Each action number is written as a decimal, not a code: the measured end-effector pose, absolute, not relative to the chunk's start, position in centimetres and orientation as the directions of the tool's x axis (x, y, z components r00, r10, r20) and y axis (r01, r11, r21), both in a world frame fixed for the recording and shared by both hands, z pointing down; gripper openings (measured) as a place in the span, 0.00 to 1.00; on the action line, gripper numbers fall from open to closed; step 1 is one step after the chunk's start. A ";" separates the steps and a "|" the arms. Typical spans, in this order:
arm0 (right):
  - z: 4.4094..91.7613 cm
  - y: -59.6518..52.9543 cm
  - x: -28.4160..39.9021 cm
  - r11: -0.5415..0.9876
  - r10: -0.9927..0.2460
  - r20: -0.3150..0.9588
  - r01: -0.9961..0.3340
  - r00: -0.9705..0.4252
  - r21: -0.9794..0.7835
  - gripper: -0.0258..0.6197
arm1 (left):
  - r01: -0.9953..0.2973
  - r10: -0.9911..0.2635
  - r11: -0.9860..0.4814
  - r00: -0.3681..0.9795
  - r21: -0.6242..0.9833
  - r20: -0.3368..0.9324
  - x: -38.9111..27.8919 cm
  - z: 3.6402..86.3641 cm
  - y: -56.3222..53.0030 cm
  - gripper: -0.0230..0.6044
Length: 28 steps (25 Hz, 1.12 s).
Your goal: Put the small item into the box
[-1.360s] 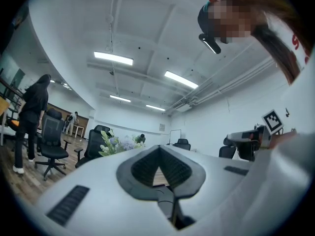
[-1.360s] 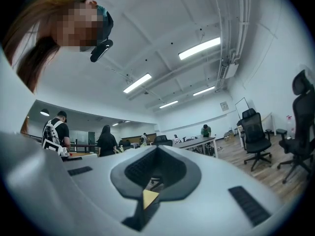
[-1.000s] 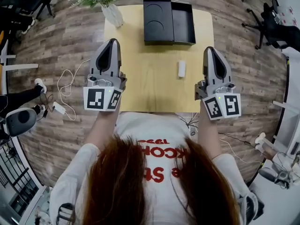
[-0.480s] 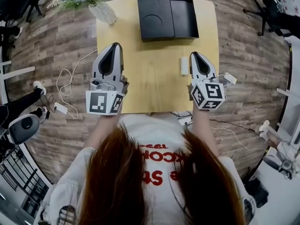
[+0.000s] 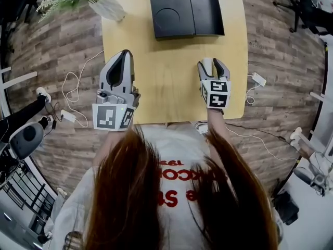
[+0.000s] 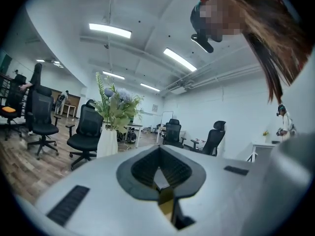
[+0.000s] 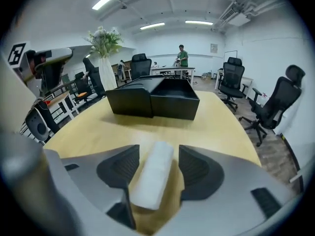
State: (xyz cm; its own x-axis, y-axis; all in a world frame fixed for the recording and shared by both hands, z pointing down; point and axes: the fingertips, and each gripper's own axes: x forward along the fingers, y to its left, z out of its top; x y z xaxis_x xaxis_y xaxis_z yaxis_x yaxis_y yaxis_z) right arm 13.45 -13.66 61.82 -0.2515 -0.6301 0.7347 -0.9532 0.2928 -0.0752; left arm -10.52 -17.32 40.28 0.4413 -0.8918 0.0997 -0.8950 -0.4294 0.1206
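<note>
1. The black box (image 5: 186, 9) stood at the far edge of the yellow table (image 5: 166, 77), in two halves side by side. The left half (image 5: 168, 8) showed two round hollows. The right half (image 5: 206, 7) was an open tray, and only its dark bottom was to see.
2. A white vase of flowers (image 5: 106, 7) stood at the far left corner of the table, apart from the box. Cables (image 5: 73, 95) lay on the wooden floor at the left, and a white adapter (image 5: 257, 78) at the right. Office chairs (image 7: 231, 80) and a person in green (image 7: 182, 55) were far behind the box. The table between the right gripper and the box was bare wood.
3. The small white item (image 7: 153, 173) lay flat on the table near the person, well apart from the box and outside it.
4. The right gripper (image 7: 158, 150) was low over the table with its jaws apart, one on each side of the item. A narrow gap showed at the right pad; the jaws were not pressed on the item.
5. The left gripper (image 6: 158, 154) hovered over the left edge of the table. Its jaw tips met, and nothing was between them.
</note>
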 end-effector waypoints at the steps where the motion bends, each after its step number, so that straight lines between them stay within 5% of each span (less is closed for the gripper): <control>1: 62.1 -13.5 13.4 0.296 -0.623 0.742 -0.953 -0.247 -0.069 0.41 | -0.895 -0.891 -0.430 0.442 0.120 0.101 -10.5 40.4 -17.3 0.04; 12: 60.5 -14.1 13.4 0.302 -0.658 0.698 -0.948 -0.283 -0.100 0.26 | -0.896 -0.893 -0.432 0.441 0.107 0.089 -10.5 39.6 -17.3 0.04; 28: 39.9 -19.6 13.2 0.376 -0.896 0.196 -0.916 -0.398 -0.138 0.26 | -0.902 -0.903 -0.428 0.425 0.052 -0.060 -10.4 33.5 -18.2 0.04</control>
State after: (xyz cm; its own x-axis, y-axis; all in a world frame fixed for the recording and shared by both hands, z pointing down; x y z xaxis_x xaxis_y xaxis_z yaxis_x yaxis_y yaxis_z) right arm 13.20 -19.56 39.91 -0.3979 -0.8963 0.1959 -0.9161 0.3764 -0.1385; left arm -10.43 -18.23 33.46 0.4248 -0.9033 -0.0600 -0.9024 -0.4278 0.0522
